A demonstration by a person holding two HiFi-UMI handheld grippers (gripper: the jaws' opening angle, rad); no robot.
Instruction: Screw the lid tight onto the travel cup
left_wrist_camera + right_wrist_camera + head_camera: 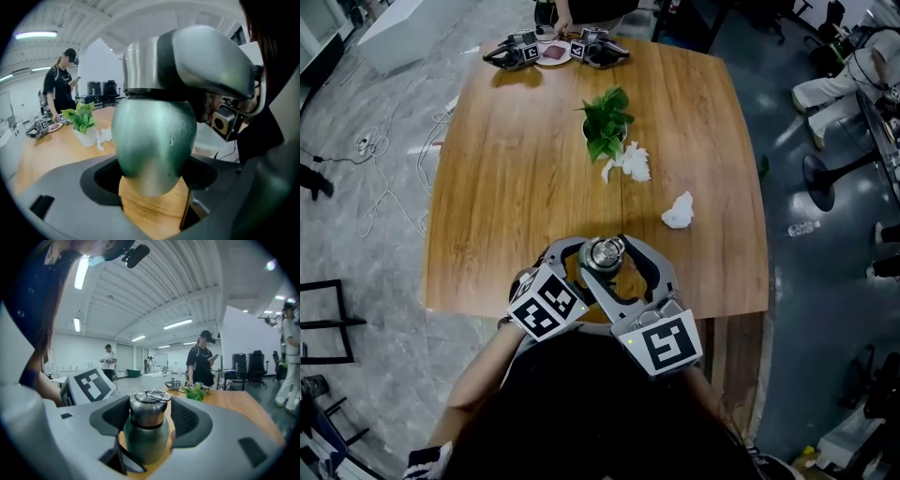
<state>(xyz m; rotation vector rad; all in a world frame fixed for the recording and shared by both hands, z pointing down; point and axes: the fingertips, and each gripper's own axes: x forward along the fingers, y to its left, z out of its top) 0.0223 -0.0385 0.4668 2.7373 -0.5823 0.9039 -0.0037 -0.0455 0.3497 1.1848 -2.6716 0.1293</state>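
The travel cup (605, 255) is on the side of the plant (607, 127) nearest the person wearing the camera, by the near edge of the table (516, 187). Both tools meet there. The head view shows the cup only from the top, as a small shiny round thing. The left gripper view shows more. There the left tool (151, 185) is closed on the cup's green belly, and the wood of the table shows under the cup's bottom. The right gripper view shows the silver lid (147, 411) sitting on the cup, with a ring (157, 396) on top. The right tool (149, 419) is wide, with 1 pad on each side of the lid, not squeezing it. Only the head view shows a crumpled white paper (678, 212) lying between the plant and the cup. The gripper views show a whole person in black (202, 359) standing past the plant. The head view cuts that person off at its top edge.
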